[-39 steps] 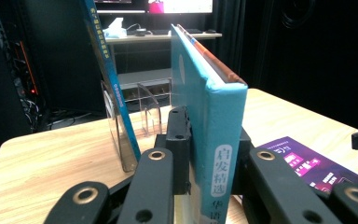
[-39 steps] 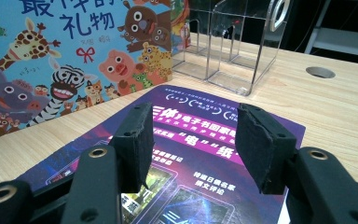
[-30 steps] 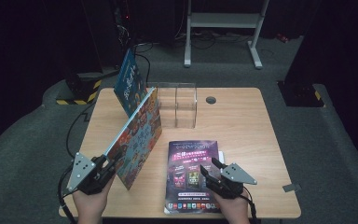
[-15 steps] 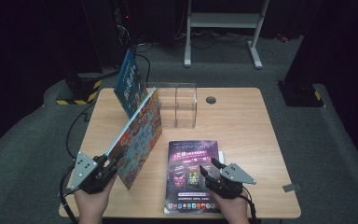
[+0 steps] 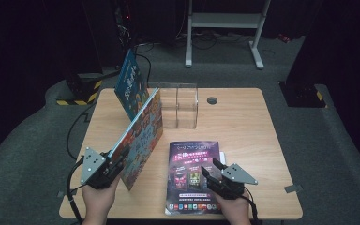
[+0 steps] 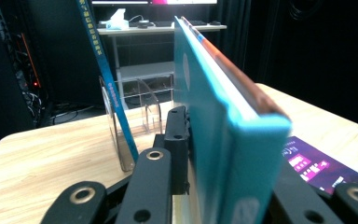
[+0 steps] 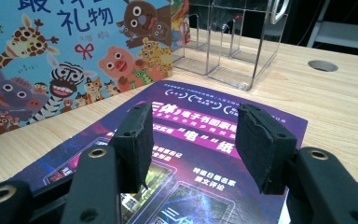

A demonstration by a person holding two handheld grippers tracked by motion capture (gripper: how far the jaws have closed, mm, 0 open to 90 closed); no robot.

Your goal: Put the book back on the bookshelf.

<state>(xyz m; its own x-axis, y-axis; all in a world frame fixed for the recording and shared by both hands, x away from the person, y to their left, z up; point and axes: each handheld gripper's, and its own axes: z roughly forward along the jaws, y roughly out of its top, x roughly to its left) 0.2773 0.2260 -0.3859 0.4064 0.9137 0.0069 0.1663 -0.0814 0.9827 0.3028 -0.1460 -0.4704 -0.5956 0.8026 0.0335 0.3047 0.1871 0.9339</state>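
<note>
Picture book with a teal back cover and cartoon animals on its front is standing tilted on its lower edge at the table's left side, its near corner pinched between the pads of the left gripper, whose jaws are clamping flat on both covers. Right gripper is hovering over the purple glossy magazine lying flat just beside the book, fingers spread apart, gripping nothing. Farther off, the book's top corner is leaning toward the clear acrylic divided rack; whether it is touching the rack is hard to tell. A blue thin book is propped at the rack's left end. Risks: the corner-only grip is letting the book pivot or sag, and a swing could be knocking the blue book over or missing the slot.
</note>
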